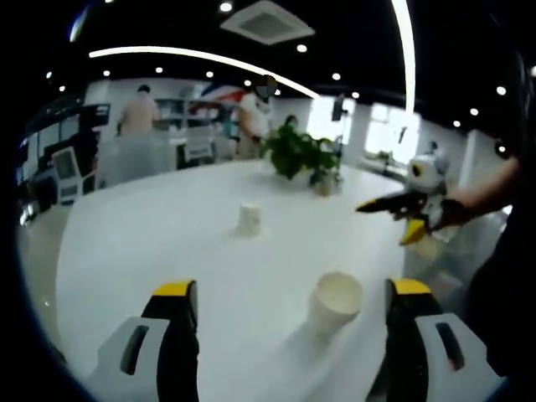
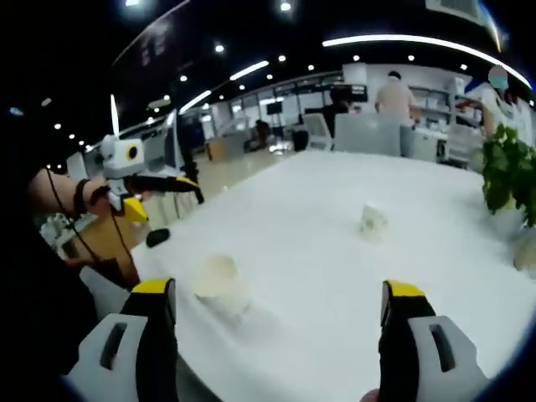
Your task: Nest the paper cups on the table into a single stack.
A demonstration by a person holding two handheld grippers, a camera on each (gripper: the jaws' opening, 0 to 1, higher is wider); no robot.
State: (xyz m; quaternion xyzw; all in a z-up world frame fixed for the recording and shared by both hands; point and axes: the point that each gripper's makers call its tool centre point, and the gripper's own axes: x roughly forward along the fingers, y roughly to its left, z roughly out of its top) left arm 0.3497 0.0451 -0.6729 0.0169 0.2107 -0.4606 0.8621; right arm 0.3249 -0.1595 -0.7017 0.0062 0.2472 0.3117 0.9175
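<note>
Potted green plant [image 1: 303, 157] at far side of white table [image 1: 167, 243]. Two people [image 1: 138, 111] stand beyond it. Ceiling vent [image 1: 266, 21] overhead, lit strips.

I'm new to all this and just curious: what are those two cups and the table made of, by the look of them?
Near cup: probably paper, matte off-white, with a thin rolled rim. Far cup: looks the same but stands upside down and is too small to be sure. Table: smooth white top with a soft sheen, perhaps laminate or painted board; the pictures leave that open.
</note>
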